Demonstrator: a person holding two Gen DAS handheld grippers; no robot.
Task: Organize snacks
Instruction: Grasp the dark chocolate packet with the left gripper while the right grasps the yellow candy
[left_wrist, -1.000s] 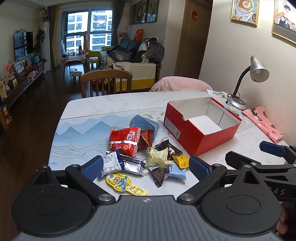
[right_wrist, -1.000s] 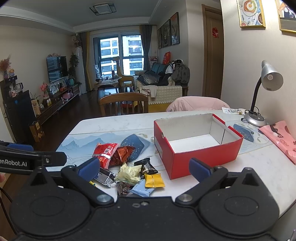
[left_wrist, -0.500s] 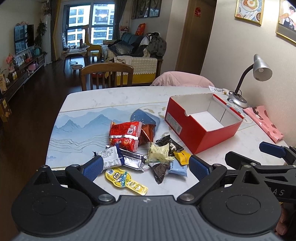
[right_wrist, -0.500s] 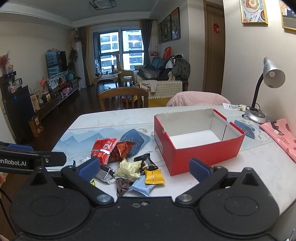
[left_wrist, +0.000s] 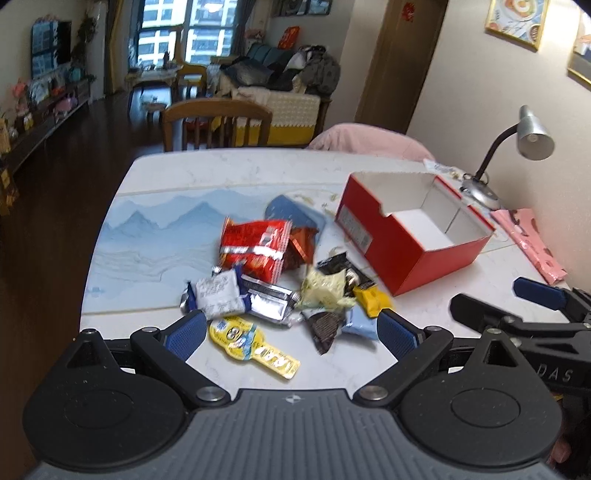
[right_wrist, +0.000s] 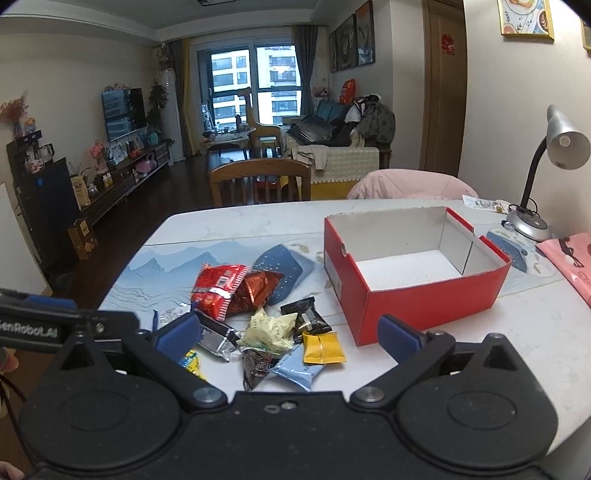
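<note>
A pile of small snack packets lies on the white table: a red bag (left_wrist: 255, 247) (right_wrist: 219, 286), a white packet (left_wrist: 218, 291), a silver packet (left_wrist: 267, 302), a yellow flat packet (left_wrist: 251, 343), a pale yellow wrapper (left_wrist: 325, 288) (right_wrist: 269, 330), an orange-yellow packet (left_wrist: 371, 299) (right_wrist: 323, 347), a light blue packet (left_wrist: 360, 325) (right_wrist: 295, 369) and dark wrappers (right_wrist: 306, 317). An open red box (left_wrist: 413, 243) (right_wrist: 424, 299), empty, stands to their right. My left gripper (left_wrist: 288, 332) is open above the near side of the pile. My right gripper (right_wrist: 288, 332) is open and empty, near the pile's right side.
A silver desk lamp (right_wrist: 532, 218) and a pink pouch (left_wrist: 528, 240) stand on the right of the table. A blue landscape mat (left_wrist: 155, 236) lies under the snacks. A wooden chair (right_wrist: 258, 184) and a pink-covered chair (right_wrist: 410, 184) stand at the far edge.
Both grippers have moved forward and tilted down toward the snack pile. Both stay open. Nothing on the table has moved.
</note>
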